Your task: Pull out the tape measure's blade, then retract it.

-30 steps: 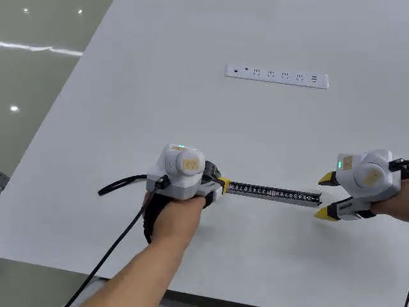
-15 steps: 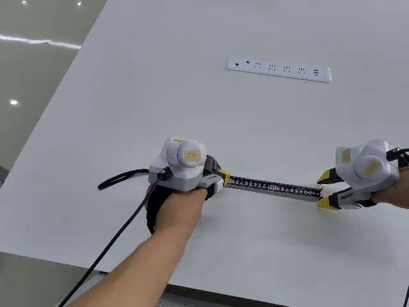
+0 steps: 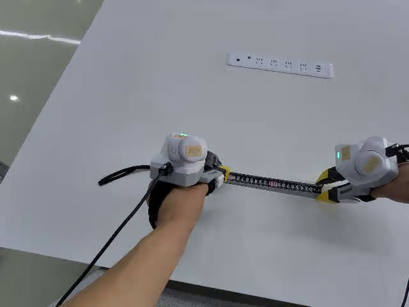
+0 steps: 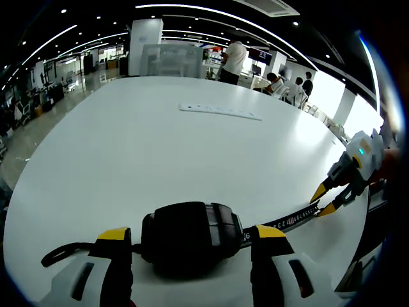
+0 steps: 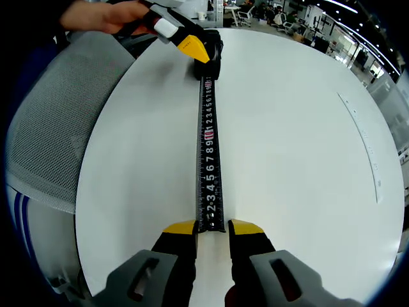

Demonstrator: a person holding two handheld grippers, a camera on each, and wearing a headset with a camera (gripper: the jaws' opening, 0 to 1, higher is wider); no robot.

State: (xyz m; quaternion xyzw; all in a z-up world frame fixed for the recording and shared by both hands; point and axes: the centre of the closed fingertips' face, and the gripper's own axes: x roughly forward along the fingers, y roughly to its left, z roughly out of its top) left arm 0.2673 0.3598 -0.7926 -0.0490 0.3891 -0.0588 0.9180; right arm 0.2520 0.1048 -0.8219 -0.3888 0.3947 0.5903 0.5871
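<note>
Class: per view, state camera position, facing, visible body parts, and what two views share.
Head view: on the headset, down at the table; left forearm, left hand.
Left gripper view: on the left gripper, past the tape measure it clamps; own jaws.
Right gripper view: on the right gripper, along the blade it pinches; left hand.
Shared: blade, power strip.

Tape measure case (image 3: 213,164) mostly behind left gripper (image 3: 216,170)

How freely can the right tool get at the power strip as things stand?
Probably yes, but not at once. The table between the right tool and the power strip lies bare, so nothing blocks the way. Yet the tool seems shut on the blade end, so it should release first.
</note>
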